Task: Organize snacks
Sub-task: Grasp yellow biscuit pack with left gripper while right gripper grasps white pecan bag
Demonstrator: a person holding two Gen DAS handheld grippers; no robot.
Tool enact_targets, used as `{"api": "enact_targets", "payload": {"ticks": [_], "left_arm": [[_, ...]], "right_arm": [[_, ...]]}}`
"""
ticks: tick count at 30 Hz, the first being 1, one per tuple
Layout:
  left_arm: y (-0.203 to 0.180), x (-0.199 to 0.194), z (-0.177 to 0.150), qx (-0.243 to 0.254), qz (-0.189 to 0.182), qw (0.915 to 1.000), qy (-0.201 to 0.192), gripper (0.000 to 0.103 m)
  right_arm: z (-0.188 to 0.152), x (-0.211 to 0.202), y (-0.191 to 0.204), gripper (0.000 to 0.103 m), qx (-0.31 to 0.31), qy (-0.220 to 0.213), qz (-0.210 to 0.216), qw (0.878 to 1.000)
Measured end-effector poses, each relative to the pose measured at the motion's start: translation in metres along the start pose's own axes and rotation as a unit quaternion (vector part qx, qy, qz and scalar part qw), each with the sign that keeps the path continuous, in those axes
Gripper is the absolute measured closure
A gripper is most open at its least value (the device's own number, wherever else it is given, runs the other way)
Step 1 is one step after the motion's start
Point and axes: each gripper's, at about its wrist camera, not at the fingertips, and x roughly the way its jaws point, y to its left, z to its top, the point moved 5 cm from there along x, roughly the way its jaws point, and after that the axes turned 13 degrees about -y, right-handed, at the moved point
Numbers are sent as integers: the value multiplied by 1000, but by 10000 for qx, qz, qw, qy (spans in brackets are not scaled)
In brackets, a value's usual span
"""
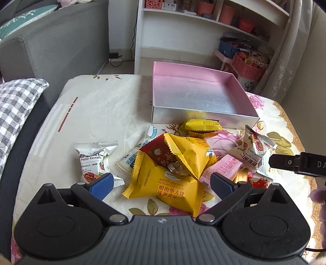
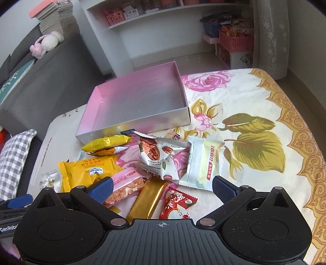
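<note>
Left wrist view shows your left gripper (image 1: pixel 161 184) spread wide with nothing between its blue pads (image 1: pixel 101 184), hanging low over the near edge of the snack pile on the floral tablecloth (image 1: pixel 97 106). Straight ahead of it lies a yellow waffle sandwich packet (image 1: pixel 169 189), with a second yellow packet (image 1: pixel 189 155) leaning across it and a dark red packet (image 1: pixel 161 155) tucked between the two. A white pecan kernels pouch (image 1: pixel 91 161) sits to the left of the pile, just beside the left pad. Beyond the snacks stands the pink box (image 1: pixel 203 118), open-topped and with nothing in it, its silver front wall facing you; a small yellow bar (image 1: pixel 201 125) lies touching that wall. Your right gripper (image 2: pixel 162 189) is likewise opened wide and holds nothing. In the right wrist view, it hovers over a gold bar (image 2: pixel 148 199), a red wrapper (image 2: pixel 177 203) and a pink cracker packet (image 2: pixel 126 187) whose end lies by the left pad. Farther on, a pecan pouch (image 2: pixel 159 155) overlaps a pale white packet (image 2: pixel 203 163), and the box (image 2: pixel 132 126) sits behind them, at an angle to this camera. A grey sofa (image 1: pixel 51 51) and white shelves (image 1: pixel 183 18) stand beyond the table.
</note>
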Motion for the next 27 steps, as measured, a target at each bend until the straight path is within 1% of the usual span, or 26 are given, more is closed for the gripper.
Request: {"api": "enact_targets", "payload": {"ticks": [2,4,6,7,8,9,10,11,13,14,17,18,20,22,24,25,27], "left_arm": [[0,3,7,-6,-114,9999,-30,7],[-2,9,15,58,-303,9995,-35,8],[-7,17,20,201,-645,9977,6,9],[-8,21,21,269,-821,9963,-18,12],[-9,25,22,325,-1010,9943,-118,15],[-8,30,21,350,-1125,9928,-218,15],[-8,35,20,346,-1234,9915,-241,19],[-9,41,20,343,-1382,9897,-164,23],[-13,50,20,385,-1676,9851,-69,27],[-16,53,21,461,-1745,9835,-80,30],[-29,57,21,932,-1864,9779,-180,36],[-33,57,21,1049,-1896,9760,-193,37],[-40,60,20,1196,-1977,9728,-160,39],[-43,63,18,1365,-1973,9708,-93,42],[-47,63,14,1551,-1985,9678,-22,44],[-48,62,12,1651,-1991,9660,17,44],[-51,64,6,1888,-1949,9624,153,46]], "right_arm": [[4,7,-5,0,229,87,119,9996],[7,14,-9,0,564,206,380,9975],[9,21,-10,1,835,316,601,9942],[10,26,-10,2,920,341,695,9928],[10,29,-9,3,948,347,732,9922],[9,32,-9,4,955,352,736,9921],[6,36,-9,4,967,364,725,9920],[4,40,-9,6,975,388,732,9918],[1,47,-9,9,988,433,754,9913],[0,51,-10,10,993,429,742,9914],[-2,59,-12,14,1025,391,702,9915],[-2,61,-12,15,1038,380,690,9915],[-2,66,-12,20,1060,374,680,9913],[-2,70,-12,22,1066,367,653,9915],[-3,73,-12,28,1030,355,622,9921],[-3,75,-13,33,1042,378,606,9920],[-4,77,-14,37,1082,419,569,9916]]}}
